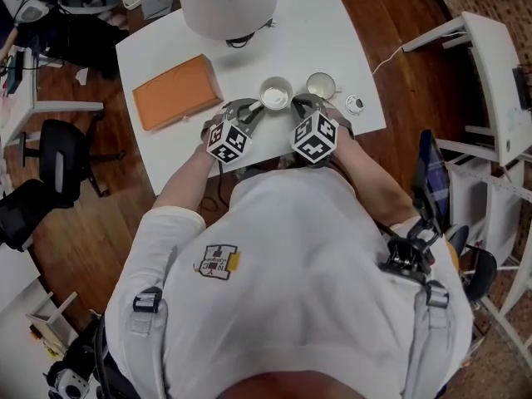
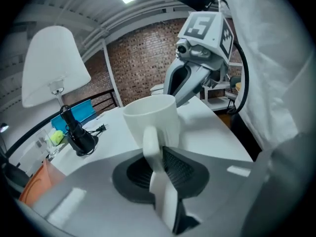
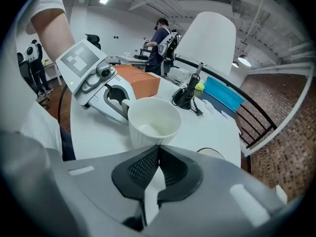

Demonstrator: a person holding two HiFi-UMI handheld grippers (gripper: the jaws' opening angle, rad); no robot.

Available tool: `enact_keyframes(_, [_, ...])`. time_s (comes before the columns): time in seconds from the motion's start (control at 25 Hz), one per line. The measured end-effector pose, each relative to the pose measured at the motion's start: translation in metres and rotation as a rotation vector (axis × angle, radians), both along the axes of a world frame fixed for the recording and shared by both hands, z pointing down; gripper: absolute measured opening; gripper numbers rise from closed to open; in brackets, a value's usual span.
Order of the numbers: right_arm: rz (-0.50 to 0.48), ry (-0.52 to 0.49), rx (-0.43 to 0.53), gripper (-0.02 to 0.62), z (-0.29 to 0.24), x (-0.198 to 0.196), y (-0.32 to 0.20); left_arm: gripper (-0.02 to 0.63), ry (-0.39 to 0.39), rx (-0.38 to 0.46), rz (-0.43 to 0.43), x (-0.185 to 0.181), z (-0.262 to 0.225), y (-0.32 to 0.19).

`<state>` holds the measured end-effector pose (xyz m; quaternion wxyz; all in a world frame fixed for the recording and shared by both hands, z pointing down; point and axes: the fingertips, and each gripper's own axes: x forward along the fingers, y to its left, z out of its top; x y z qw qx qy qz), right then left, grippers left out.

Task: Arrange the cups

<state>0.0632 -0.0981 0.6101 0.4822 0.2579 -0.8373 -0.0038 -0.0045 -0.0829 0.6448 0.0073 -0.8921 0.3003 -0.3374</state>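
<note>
A white ribbed mug (image 1: pixel 275 95) stands on the white table (image 1: pixel 166 40), between my two grippers. In the left gripper view the mug (image 2: pixel 152 117) is close up, and my left gripper (image 2: pixel 159 151) is shut on its handle (image 2: pixel 153 144), which runs down between the pads. My right gripper (image 3: pixel 158 151) is shut with nothing between its pads, its tips right against the near wall of the mug (image 3: pixel 154 121). A second, smaller cup (image 1: pixel 321 84) stands just right of the mug; the right gripper view shows only its rim (image 3: pixel 211 153) behind the jaw.
An orange box (image 1: pixel 176 91) lies left of the mug. A lamp with a large white shade (image 1: pixel 226 2) and a black base (image 3: pixel 185 98) stands at the table's far side. A small round object (image 1: pixel 355 103) sits near the right edge. Office chairs (image 1: pixel 58 160) stand left.
</note>
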Motion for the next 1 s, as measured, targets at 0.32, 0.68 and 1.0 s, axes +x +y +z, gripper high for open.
enact_keyframes(0.32, [-0.02,0.013,0.013,0.002,0.0,-0.005,-0.003,0.044,0.054,-0.064,-0.105,-0.004,0.0,0.003])
enact_keyframes(0.68, [-0.045,0.005,0.003,0.002,-0.002,-0.015,0.002,0.035,0.075,-0.042,-0.153,-0.016,-0.016,0.013])
enact_keyframes(1.0, [-0.08,0.009,0.02,0.0,-0.016,-0.026,0.004,0.034,0.116,0.022,-0.151,-0.022,-0.042,0.026])
